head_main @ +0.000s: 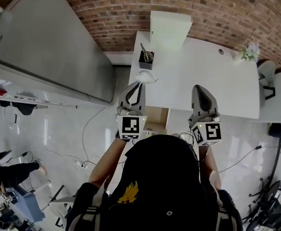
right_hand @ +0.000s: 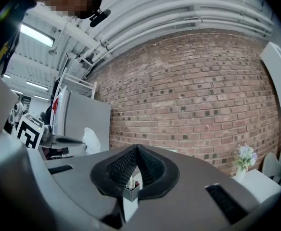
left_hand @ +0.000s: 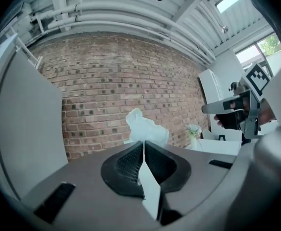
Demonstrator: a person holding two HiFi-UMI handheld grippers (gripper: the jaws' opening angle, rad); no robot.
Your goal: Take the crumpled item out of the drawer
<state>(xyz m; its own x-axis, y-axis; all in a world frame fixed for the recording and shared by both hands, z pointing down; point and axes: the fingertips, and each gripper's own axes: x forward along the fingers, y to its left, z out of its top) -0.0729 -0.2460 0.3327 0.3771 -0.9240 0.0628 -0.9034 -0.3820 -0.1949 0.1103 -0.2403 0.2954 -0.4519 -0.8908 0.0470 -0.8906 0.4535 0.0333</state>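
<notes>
Brick wall [head_main: 131,13] at the back, a white bench [head_main: 217,85] against it, and a tall grey panel [head_main: 44,47] standing off to the left. From the head view: a white cabinet [head_main: 169,28] at the bench's far edge, a dark pen holder [head_main: 146,59] near its left corner, a small bunch of flowers [head_main: 250,51] far right, and an open drawer [head_main: 156,119] with a tan inside under the bench's near edge. The left hand-held gripper [head_main: 141,84] is clenched on the crumpled item [head_main: 146,77]. The item is out of the drawer, above the bench's left end and just short of the pen holder. The left gripper view confirms this: the jaws of the left hand-held gripper [left_hand: 144,142] meet at the tips, and the crumpled item [left_hand: 143,126] bunches out white past them against the brick. The head view cannot resolve that pinch. The right hand-held gripper [head_main: 198,87] hovers over the bench's near edge, well apart from the left one. Its own view shows the jaws of the right hand-held gripper [right_hand: 137,147] closed tip to tip with nothing between them. The pen holder [right_hand: 131,189] shows only through the gap lower down, beyond the jaws. That view also catches the crumpled item [right_hand: 90,141] side-on at far left, and the flowers [right_hand: 244,158] at right. The drawer appears in neither gripper view.
</notes>
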